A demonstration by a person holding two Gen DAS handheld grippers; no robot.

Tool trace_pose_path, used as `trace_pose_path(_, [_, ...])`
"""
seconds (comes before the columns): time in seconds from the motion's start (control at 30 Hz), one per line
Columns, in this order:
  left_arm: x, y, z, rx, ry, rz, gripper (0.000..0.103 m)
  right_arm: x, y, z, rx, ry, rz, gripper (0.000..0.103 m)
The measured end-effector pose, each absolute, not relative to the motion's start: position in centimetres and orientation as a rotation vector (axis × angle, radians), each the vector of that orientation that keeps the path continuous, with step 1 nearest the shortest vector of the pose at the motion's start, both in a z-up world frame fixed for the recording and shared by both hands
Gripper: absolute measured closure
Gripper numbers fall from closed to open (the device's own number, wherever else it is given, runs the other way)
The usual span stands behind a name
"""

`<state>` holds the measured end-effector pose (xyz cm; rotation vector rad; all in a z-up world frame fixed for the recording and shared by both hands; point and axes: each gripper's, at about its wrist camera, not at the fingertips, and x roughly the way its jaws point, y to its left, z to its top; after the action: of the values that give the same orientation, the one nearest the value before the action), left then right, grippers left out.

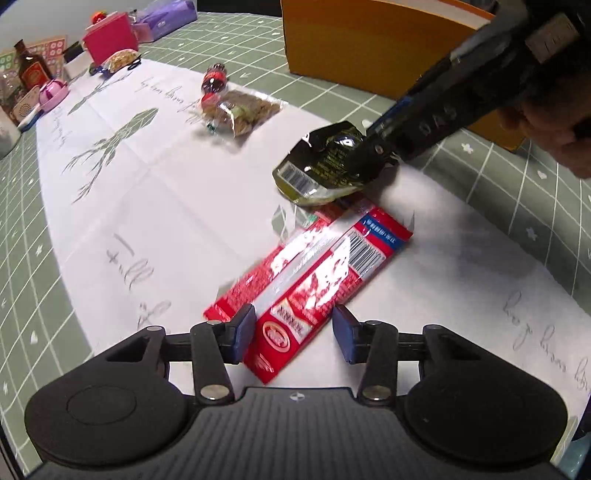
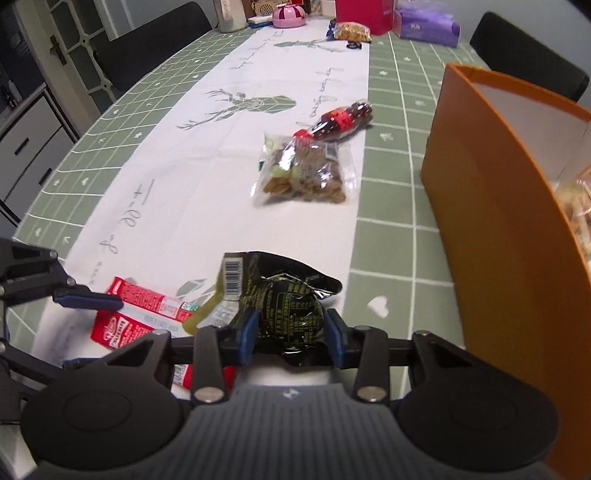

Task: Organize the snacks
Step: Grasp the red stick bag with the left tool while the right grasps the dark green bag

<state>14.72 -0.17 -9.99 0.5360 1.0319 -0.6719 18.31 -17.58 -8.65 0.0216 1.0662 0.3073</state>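
Note:
A long red snack packet [image 1: 314,269] lies slanted on the white table runner [image 1: 166,206]. My left gripper [image 1: 293,332] is shut on its near end, a blue pad against each side. A crumpled black and green snack bag [image 1: 325,162] overlaps the packet's far end. In the right wrist view my right gripper [image 2: 291,332] is shut on that bag [image 2: 284,291], pads pressing into its bulging middle. The red packet [image 2: 144,301] shows to its left, under a left finger [image 2: 88,299]. The right gripper [image 1: 373,146] reaches in from the upper right in the left wrist view.
A tall orange box [image 2: 480,184] stands open on the right, close to the bag. A clear bag of nuts [image 2: 306,173] and a small cola bottle [image 2: 340,120] lie farther along the runner. A pink box [image 1: 110,38], a purple pack [image 2: 428,26] and small items crowd the far end.

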Motion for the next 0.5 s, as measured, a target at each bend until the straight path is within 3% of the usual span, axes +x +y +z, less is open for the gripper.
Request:
trace_pose_path(0.1, [13.1, 0.1, -9.9, 0.576, 0.987, -0.716, 0.042, 18.2, -17.5, -8.5, 0.032, 1.032, 0.265, 0.04])
trace_pose_path(0.17, [12.2, -0.2, -10.0, 0.625, 0.924, -0.722, 0.029, 18.5, -17.7, -8.7, 0.079, 1.044, 0.256, 0.04])
trace_pose_path(0.3, [12.1, -0.5, -9.3, 0.657, 0.82, -0.684, 0.028, 18.8, -17.6, -9.5, 0.126, 1.065, 0.225, 0.035])
trace_pose_path(0.5, [13.1, -1.0, -8.5, 0.615, 0.761, -0.812, 0.014, 19.0, -17.0, -10.2, 0.136, 1.056, 0.211, 0.036])
